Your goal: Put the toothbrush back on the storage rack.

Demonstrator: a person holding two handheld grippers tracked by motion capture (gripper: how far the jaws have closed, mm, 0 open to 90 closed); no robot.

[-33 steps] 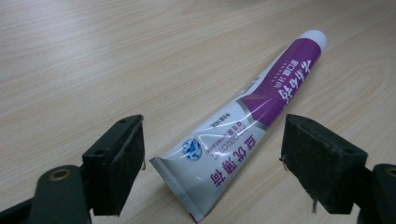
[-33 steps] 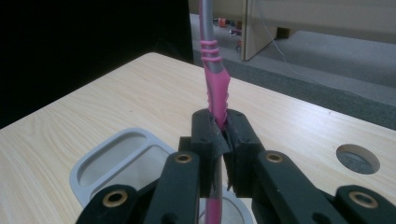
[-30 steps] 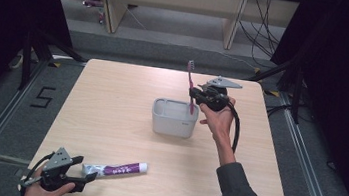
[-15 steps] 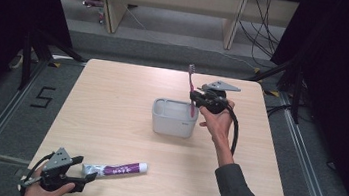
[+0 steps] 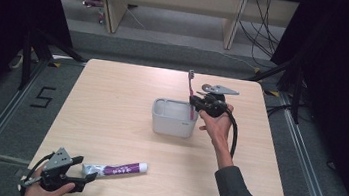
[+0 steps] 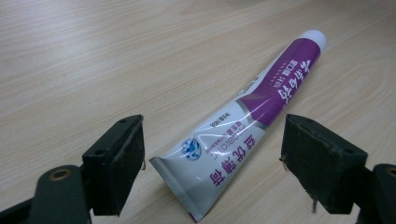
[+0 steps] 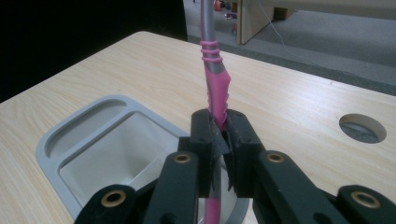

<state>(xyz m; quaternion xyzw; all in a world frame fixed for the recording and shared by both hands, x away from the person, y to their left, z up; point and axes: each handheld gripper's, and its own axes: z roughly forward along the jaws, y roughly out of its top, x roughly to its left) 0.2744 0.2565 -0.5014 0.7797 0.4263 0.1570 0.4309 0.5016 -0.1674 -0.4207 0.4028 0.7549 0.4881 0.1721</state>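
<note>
A pink and grey toothbrush (image 5: pixel 191 91) stands upright, head up, with my right gripper (image 5: pixel 195 103) shut on its handle above the right rim of a grey rectangular holder (image 5: pixel 173 118). In the right gripper view the pink handle (image 7: pixel 216 95) is pinched between the two black pads and its lower end hangs over the holder's opening (image 7: pixel 114 156). A white and purple toothpaste tube (image 5: pixel 114 169) lies flat near the table's front left. My left gripper (image 5: pixel 89 177) rests open at the tube's crimped end; that end of the tube (image 6: pixel 233 140) lies between the wide-apart jaws, untouched.
The light wooden table (image 5: pixel 111 100) has a round cable hole (image 7: pixel 363 128) near its right side. Dark floor and rails run along both sides, and wooden shelving (image 5: pixel 173 7) stands beyond the far edge.
The right gripper with the toothbrush has shifted slightly over the holder's right rim. The left gripper and the tube have stayed put.
</note>
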